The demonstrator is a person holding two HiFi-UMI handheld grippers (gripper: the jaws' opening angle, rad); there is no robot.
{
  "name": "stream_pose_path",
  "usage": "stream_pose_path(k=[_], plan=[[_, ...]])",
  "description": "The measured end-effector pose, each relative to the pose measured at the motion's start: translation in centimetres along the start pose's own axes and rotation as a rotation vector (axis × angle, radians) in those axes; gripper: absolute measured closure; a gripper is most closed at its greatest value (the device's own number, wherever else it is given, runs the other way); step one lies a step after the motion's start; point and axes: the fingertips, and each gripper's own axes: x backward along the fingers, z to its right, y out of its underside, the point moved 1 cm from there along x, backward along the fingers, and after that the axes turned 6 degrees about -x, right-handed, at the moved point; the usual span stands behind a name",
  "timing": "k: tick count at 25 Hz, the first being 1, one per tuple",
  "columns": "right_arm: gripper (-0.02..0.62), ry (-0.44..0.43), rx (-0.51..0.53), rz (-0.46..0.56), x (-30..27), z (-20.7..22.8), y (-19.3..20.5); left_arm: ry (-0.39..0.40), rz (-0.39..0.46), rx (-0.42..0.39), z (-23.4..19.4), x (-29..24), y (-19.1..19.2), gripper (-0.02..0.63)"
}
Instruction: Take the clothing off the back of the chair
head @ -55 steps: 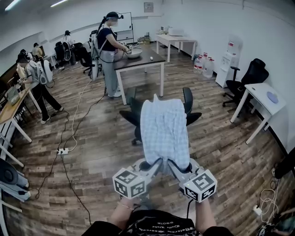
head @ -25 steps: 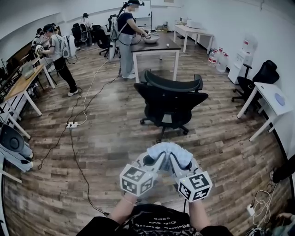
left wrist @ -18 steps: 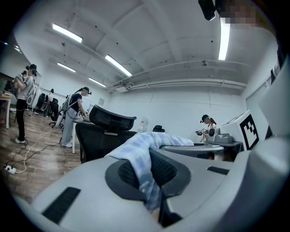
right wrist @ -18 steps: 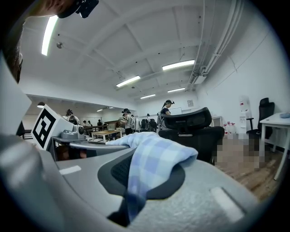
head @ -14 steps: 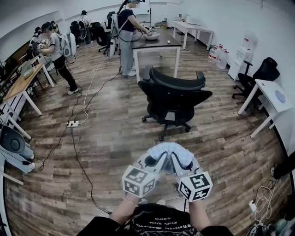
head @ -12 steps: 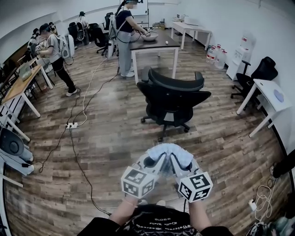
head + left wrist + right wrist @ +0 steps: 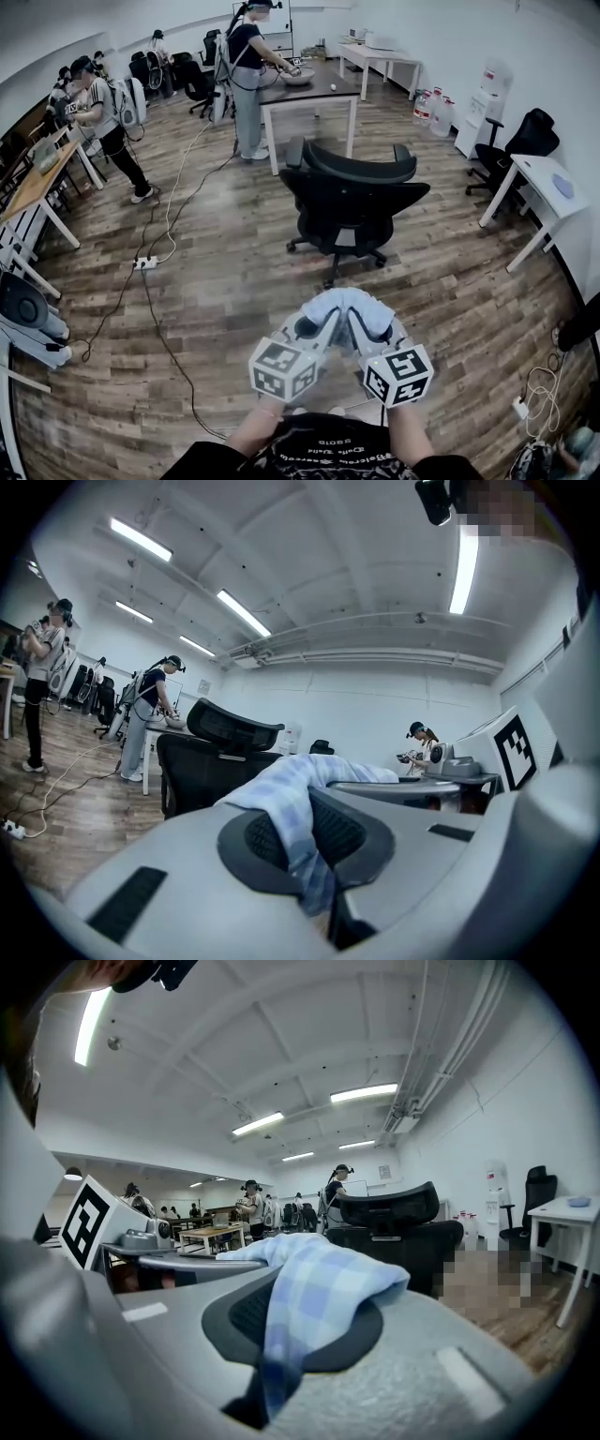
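The shirt (image 7: pixel 345 307) has come off the chair (image 7: pixel 356 187), which stands bare ahead of me. My left gripper (image 7: pixel 312 330) and right gripper (image 7: pixel 364 330) are both clamped on the cloth, bunched over their tips. I'd hold both pinches firm and level.

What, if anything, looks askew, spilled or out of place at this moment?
Nothing much. The checked shirt is bunched between the left gripper and right gripper, both shut on it, clear of the upright chair, whose back is bare. Only a loose cable trails across the floor to a power strip.
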Motion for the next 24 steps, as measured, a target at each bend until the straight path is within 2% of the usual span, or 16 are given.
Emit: stream_pose_path(k=[9,24], plan=[[0.560,0.016,0.029,-0.025,0.2,-0.3,0.5,0.000,-0.001,0.014,0.2,0.4,0.6,0.580],[0.560,0.016,0.021,-0.037,1.1,-0.1,1.4,0.000,-0.019,0.021,1.0,0.4,1.5,0.580]])
